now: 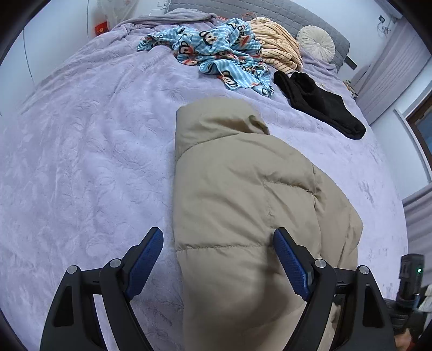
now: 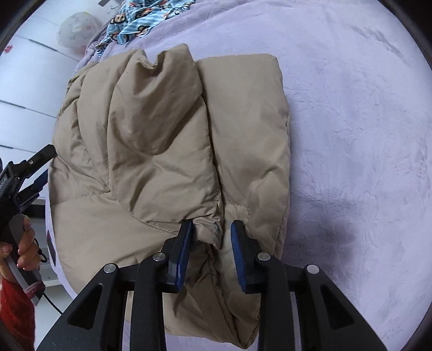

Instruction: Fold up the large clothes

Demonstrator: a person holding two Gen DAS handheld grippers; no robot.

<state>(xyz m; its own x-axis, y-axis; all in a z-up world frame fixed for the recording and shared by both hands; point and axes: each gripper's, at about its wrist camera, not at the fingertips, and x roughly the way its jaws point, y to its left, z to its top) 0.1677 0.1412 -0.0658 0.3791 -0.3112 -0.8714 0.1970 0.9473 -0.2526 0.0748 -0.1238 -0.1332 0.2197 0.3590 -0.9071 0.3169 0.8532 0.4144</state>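
— Lavender plush covers the whole bed (image 1: 81,151), and that beige puffer jacket (image 1: 243,189) lies on it, partly folded over on itself. See where the left hand-held gripper (image 1: 218,243) is?

— Right over the jacket's near end. Its jaws stand wide apart: one blue pad hangs over bare blanket just beside the jacket's edge, the other rests against the padded fabric. Nothing is caught between them.

— And the right hand-held gripper (image 2: 213,232)?

— Jaws only partly open, with a puckered cuff or hem of the jacket (image 2: 167,140) sitting in the gap. The left pad touches the cloth; the right pad looks just clear of it, so I can't call it a firm pinch.

— What's farther off, beyond the left gripper?

— Well past the jacket, a crumpled blue monkey-print garment (image 1: 216,51), a cream striped garment (image 1: 278,46) touching it on the right, then a black garment (image 1: 318,102) spread flat just nearer. A round white cushion (image 1: 316,40) leans at the grey headboard (image 1: 270,10).

— The person?

— From the right wrist view, a hand (image 2: 25,248) grips the other tool's handle at the far left, red sleeve (image 2: 16,313) below it.
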